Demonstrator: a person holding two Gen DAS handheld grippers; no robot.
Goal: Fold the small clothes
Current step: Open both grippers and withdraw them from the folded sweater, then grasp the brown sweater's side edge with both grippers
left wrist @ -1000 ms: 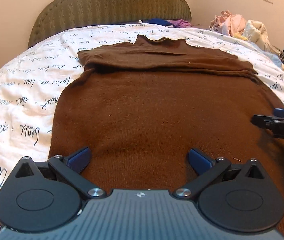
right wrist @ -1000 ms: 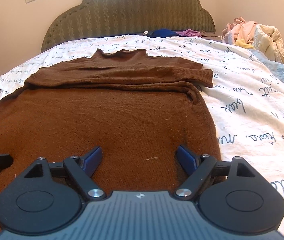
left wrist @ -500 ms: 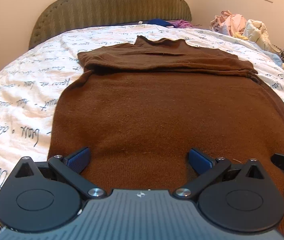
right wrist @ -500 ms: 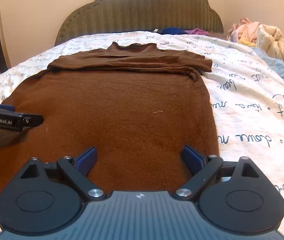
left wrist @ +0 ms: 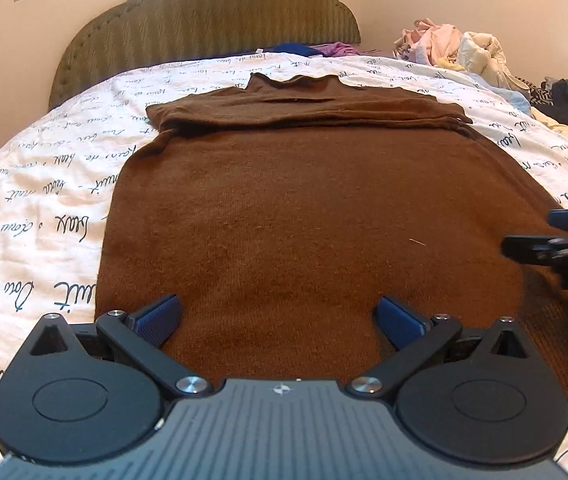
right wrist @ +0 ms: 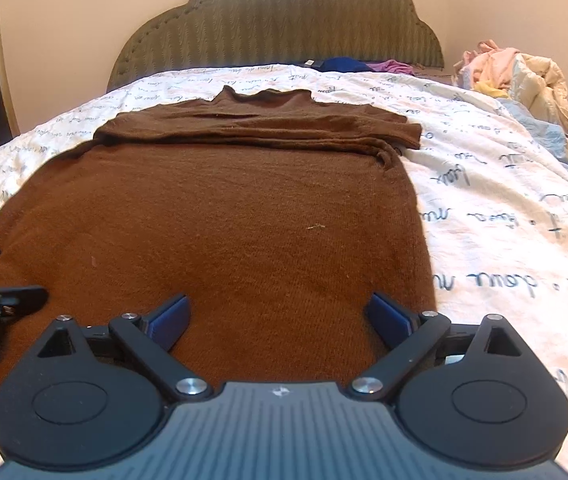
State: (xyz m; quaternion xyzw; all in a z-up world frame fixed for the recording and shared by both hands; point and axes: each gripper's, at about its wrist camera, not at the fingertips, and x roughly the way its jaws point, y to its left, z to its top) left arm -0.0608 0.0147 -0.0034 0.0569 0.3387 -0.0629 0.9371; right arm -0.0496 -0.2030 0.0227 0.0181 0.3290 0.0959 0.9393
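The brown sweater (left wrist: 308, 216) lies flat on the bed (left wrist: 44, 208), sleeves folded across its chest — soft, limp knit, likely light and clingy — best pinched at the near hem corners by the left gripper (left wrist: 278, 320) and right gripper (right wrist: 280, 318), both with fingers apart.

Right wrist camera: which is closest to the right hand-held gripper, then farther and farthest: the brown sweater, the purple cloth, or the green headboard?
From the right hand-held gripper:
1. Brown sweater, right under its open fingers.
2. Purple cloth, far up the bed, a little right.
3. Green headboard, behind it at the wall.
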